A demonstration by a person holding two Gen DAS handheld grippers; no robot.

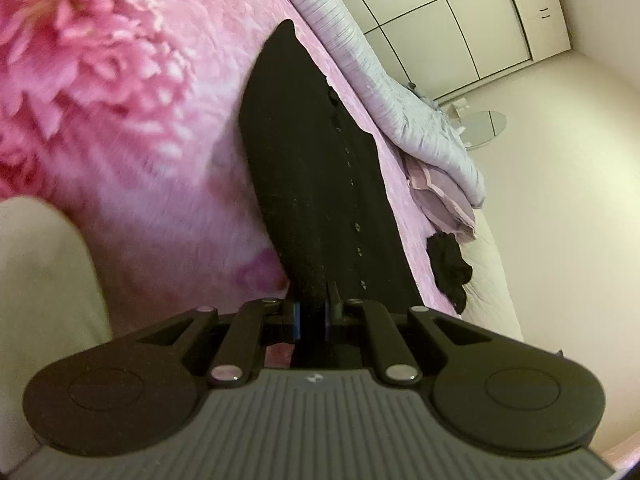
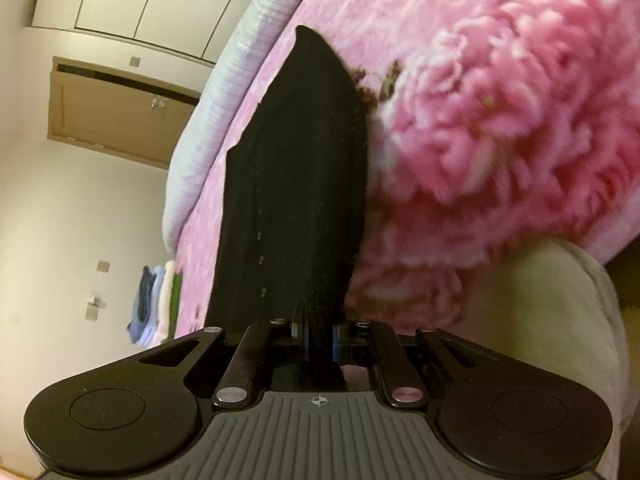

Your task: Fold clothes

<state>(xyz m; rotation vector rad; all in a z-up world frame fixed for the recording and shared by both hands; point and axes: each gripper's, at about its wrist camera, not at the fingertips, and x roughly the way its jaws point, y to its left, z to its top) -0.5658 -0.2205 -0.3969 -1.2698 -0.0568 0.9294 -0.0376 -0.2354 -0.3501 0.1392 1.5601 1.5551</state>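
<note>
- Gripping the black garment (image 1: 304,168) at two points, you have it stretched from your hands out over the bed (image 1: 168,184); its far end tapers to a tip lying on the pink floral cover.
- Your left gripper (image 1: 311,314) has its fingers clenched on the cloth's near edge, with dark fabric bunched between the pads.
- Your right gripper (image 2: 319,340) is clamped the same way on another part of that near edge, a fold of the garment (image 2: 296,184) pinched between its fingers.
- Holding both corners at once probably keeps the edge taut and level, so the cloth can be laid over itself without creasing. A row of small buttons or eyelets runs down it, which should help you line up the halves.
- No basket or box shows in either view. The nearest thing to a store is a small stack (image 2: 156,304) of folded clothes at the bed's edge in the right view.
- A pale quilt (image 1: 416,120) lies rolled along the far side, and a small dark item (image 1: 450,268) sits apart near it.
</note>
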